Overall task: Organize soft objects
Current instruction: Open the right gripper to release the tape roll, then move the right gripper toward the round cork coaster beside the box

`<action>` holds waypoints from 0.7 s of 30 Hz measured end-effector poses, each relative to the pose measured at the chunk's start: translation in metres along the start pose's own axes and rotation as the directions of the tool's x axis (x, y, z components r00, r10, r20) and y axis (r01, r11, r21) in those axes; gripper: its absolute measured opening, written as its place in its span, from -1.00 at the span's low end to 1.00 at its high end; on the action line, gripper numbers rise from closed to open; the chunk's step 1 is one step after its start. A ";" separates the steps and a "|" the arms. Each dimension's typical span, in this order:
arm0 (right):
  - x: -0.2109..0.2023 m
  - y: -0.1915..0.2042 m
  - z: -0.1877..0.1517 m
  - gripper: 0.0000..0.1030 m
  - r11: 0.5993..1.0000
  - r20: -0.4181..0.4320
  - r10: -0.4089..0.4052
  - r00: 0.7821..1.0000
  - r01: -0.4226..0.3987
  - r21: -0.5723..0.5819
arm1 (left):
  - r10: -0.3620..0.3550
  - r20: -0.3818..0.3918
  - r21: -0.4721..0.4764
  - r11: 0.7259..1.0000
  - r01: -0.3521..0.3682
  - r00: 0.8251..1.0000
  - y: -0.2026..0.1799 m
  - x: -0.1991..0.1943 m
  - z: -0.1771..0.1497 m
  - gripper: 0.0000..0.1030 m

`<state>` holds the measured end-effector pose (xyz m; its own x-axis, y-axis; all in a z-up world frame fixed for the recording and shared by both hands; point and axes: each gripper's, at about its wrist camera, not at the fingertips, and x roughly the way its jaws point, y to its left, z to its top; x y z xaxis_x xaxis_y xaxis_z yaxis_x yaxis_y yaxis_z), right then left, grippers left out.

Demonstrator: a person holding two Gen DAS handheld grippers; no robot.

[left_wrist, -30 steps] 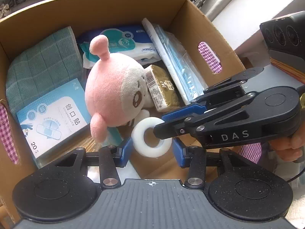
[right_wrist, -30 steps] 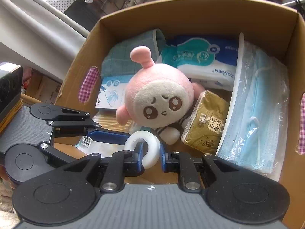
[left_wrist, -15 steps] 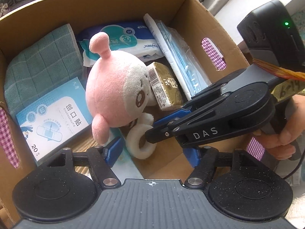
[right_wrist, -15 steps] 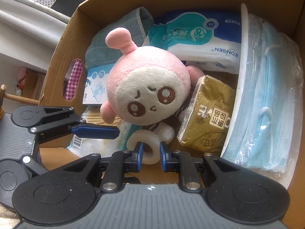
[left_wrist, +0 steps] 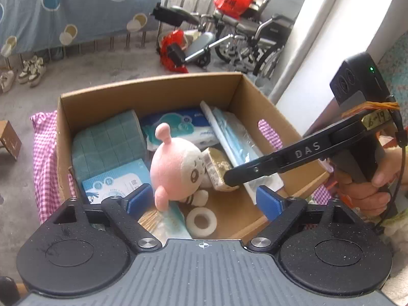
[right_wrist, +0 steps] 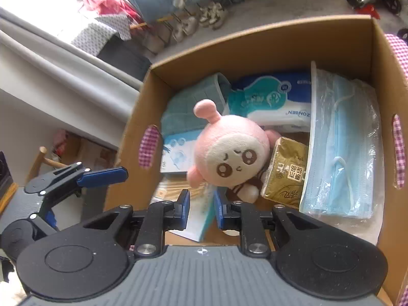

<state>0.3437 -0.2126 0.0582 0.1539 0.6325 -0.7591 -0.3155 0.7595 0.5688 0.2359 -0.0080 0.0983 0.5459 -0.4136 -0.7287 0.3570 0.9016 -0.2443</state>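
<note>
Left wrist view: cardboard box (left_wrist: pixel 153 94) on pink checked cloth (left_wrist: pixel 44 153), grey floor (left_wrist: pixel 102 68), wheelchair (left_wrist: pixel 255 33) behind. Left claw (left_wrist: pixel 204 199) just opened wide, empty; right claw (right_wrist: pixel 201 205) narrow, empty.

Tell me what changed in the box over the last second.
The white tape ring, pinched by the right claw a second ago, now lies free on the cardboard box floor. The left claw has just been opening, empty, and pulled back. The pink plush and packets stayed put.

A grey concrete floor (left_wrist: pixel 107 66) carries a pink checked cloth (left_wrist: pixel 43 153), with the cardboard box (left_wrist: pixel 153 94) on it.
</note>
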 end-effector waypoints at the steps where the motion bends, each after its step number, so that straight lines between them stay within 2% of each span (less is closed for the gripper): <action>1: -0.011 0.001 -0.005 -0.49 1.000 0.033 0.023 0.999 -0.023 -0.001 | -0.001 0.029 0.004 1.000 0.001 1.000 -0.005 -0.008 -0.004 0.80; 3: -0.039 0.000 -0.020 -0.25 0.998 0.115 0.066 0.991 -0.068 0.012 | -0.013 0.072 0.015 1.000 0.012 0.997 -0.017 -0.020 -0.012 0.84; 4: -0.051 -0.001 -0.029 -0.03 0.996 0.151 0.082 0.985 -0.085 0.012 | -0.025 0.087 0.025 0.999 0.023 0.996 -0.027 -0.025 -0.016 0.86; 5: -0.064 -0.002 -0.040 0.05 0.995 0.196 0.096 0.976 -0.100 0.014 | -0.037 0.093 0.031 0.999 0.034 0.995 -0.035 -0.026 -0.021 0.87; 8: -0.099 -0.010 -0.080 0.05 0.994 0.320 0.091 0.943 -0.103 0.020 | -0.090 0.065 0.080 0.993 0.085 0.994 -0.065 -0.018 -0.041 0.89; 10: -0.117 -0.018 -0.110 0.05 0.996 0.387 0.057 0.920 -0.078 0.039 | -0.108 0.032 0.125 0.987 0.103 0.994 -0.088 -0.006 -0.054 0.89; 12: -0.127 -0.032 -0.141 0.05 0.994 0.439 0.022 0.898 -0.066 0.085 | -0.116 -0.012 0.185 0.976 0.117 0.993 -0.110 0.010 -0.066 0.89; 15: -0.128 -0.060 -0.183 0.05 0.982 0.480 -0.007 0.877 -0.086 0.171 | -0.116 -0.072 0.273 0.953 0.131 0.991 -0.141 0.038 -0.083 0.88; 19: -0.111 -0.094 -0.223 0.03 0.958 0.482 -0.051 0.875 -0.094 0.272 | -0.039 -0.102 0.427 0.901 0.079 0.994 -0.176 0.074 -0.100 0.79; 21: -0.100 -0.110 -0.234 -0.07 0.947 0.467 -0.082 0.881 -0.078 0.313 | -0.002 -0.107 0.489 0.870 0.054 0.994 -0.187 0.092 -0.104 0.69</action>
<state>0.1440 -0.3947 -0.0028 0.5986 0.5655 -0.5674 -0.0176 0.7174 0.6965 0.1410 -0.2016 0.0105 0.4613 -0.3992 -0.7924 0.7112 0.7003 0.0613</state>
